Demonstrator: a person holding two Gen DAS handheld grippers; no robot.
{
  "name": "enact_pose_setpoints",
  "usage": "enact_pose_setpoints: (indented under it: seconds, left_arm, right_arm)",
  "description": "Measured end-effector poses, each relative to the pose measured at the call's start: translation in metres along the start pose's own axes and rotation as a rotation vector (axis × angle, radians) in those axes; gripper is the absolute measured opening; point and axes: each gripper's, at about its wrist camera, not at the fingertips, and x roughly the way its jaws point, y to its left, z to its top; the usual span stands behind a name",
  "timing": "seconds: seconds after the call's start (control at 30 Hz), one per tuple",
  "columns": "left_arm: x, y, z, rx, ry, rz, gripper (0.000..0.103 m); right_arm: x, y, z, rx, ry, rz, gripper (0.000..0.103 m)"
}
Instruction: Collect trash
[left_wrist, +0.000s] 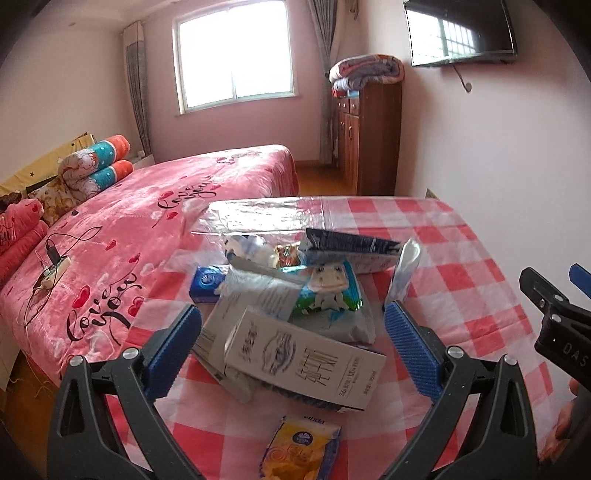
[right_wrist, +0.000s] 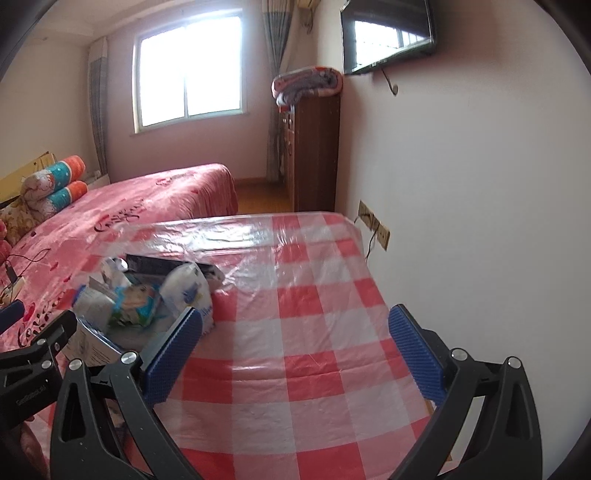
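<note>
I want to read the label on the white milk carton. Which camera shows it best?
The left wrist view: the white milk carton lies between the open left gripper, printed face up. In the right wrist view only part of a pale carton shows at the pile's left edge, label unreadable.

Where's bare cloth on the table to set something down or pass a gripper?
Free: the wide stretch of checked cloth between the trash pile and the wall, under the open right gripper; also the far strip behind the pile. Crowded: the bed-side half, where cartons and wrappers overlap under the open left gripper, plus a yellow pack at the near edge.
</note>
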Motion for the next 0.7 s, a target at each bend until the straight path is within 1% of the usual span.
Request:
enact_pose_setpoints:
  seconds: [0.17, 0.3, 0.53, 0.7]
  left_arm:
    - [-0.022, 0.013, 0.001, -0.013, -0.052, 0.020, 0.100]
    - [-0.034, 0.026, 0.003, -0.035, -0.072, 0.025, 0.100]
    - [-0.041, 0.039, 0.003, -0.053, -0.089, 0.050, 0.100]
    - [-0.039, 0.042, 0.001, -0.055, -0.082, 0.056, 0.100]
  right_arm:
    - [-0.021, 0.003, 0.009, -0.003, -0.043, 0.024, 0.099]
    - [-0.032, 0.008, 0.012, -0.008, -0.073, 0.037, 0.099]
    - [-0.047, 0.021, 0.015, -0.040, -0.118, 0.028, 0.099]
    - [-0.047, 0.023, 0.014, -0.048, -0.113, 0.031, 0.099]
